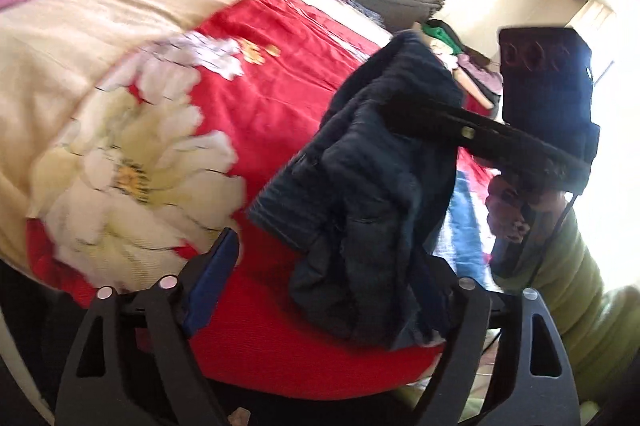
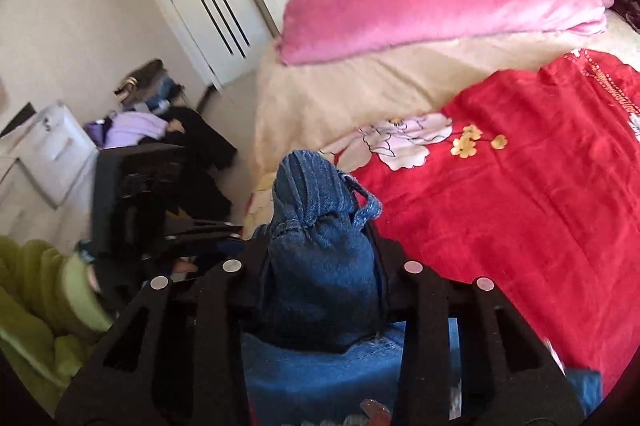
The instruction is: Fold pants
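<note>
Handover step, as judged: right gripper clamps bunched denim pants at lower centre, above the red bedspread. Left gripper stands wide, pants hanging between untouched. Next: regrip, spread flat

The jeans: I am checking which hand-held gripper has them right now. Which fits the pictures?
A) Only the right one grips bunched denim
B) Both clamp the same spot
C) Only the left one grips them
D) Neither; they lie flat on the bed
A: the right hand-held gripper is closed on a bunch of the jeans, while the left hand-held gripper stands wide open, its fingers not pressing the cloth.
</note>
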Available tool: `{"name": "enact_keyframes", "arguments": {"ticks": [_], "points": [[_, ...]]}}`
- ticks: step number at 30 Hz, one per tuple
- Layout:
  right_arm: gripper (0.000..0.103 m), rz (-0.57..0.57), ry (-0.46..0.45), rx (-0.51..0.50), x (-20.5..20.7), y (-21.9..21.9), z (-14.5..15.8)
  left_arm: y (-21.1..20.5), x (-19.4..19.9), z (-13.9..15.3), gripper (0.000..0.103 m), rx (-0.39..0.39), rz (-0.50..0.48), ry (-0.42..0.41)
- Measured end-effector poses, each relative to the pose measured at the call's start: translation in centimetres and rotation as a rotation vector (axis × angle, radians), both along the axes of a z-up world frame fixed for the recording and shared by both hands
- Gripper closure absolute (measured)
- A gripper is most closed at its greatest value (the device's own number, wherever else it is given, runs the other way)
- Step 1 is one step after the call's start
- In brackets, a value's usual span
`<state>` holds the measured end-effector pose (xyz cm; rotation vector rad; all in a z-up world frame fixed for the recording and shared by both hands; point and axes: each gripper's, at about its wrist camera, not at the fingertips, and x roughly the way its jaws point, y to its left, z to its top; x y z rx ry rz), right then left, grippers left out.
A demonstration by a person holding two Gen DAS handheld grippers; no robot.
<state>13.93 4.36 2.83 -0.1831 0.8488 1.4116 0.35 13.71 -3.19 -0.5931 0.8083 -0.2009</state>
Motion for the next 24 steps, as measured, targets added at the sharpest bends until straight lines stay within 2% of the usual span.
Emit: {"name": "enact_keyframes", "arguments": {"ticks": [1,5,6,7,8,10,13,16,20,24], "points": [[0.072,0.001,-0.002,0.012,-0.1,-0.5,0.3,-0.4,0.3,-0.1,0.011,-0.030,-0.013,0.004],[0.072,-0.023,-0.018,0.055,-0.3,-3.0,1.1,-2.4,1.5,-0.1,0.013,-0.123,-0.079,-0.002],[0.072,-0.029,-0.018,0.063,-0.3,-3.6,1.2,-2.8,1.7,0.1,0.022,-0.134,-0.086,-0.011],[0.072,-0.038,-0.023,0.072,-0.3,-4.4,1.4,-3.5,1.9,0.6,0.037,-0.152,-0.108,-0.028],[0.072,-0.045,-0.027,0.078,-0.2,-4.9,1.4,-4.0,1.9,1.1,0.038,-0.158,-0.119,-0.037],[0.070,-0.061,-0.029,0.096,-0.1,-6.2,1.7,-5.3,2.0,2.0,0.038,-0.139,-0.135,-0.054],[0.061,-0.100,-0.032,0.130,0.0,-8.6,2.1,-7.4,2.1,3.1,0.038,-0.125,-0.163,-0.074],[0.034,-0.178,-0.040,0.164,0.3,-12.1,2.3,-9.8,2.1,3.7,0.038,-0.116,-0.207,-0.105],[0.033,-0.338,0.005,0.159,1.0,-17.5,1.0,-13.7,2.3,3.4,0.038,-0.057,-0.335,-0.104],[0.033,-0.423,0.004,0.082,-0.2,-20.1,-0.9,-17.1,2.9,1.7,0.038,0.035,-0.427,-0.035]]}}
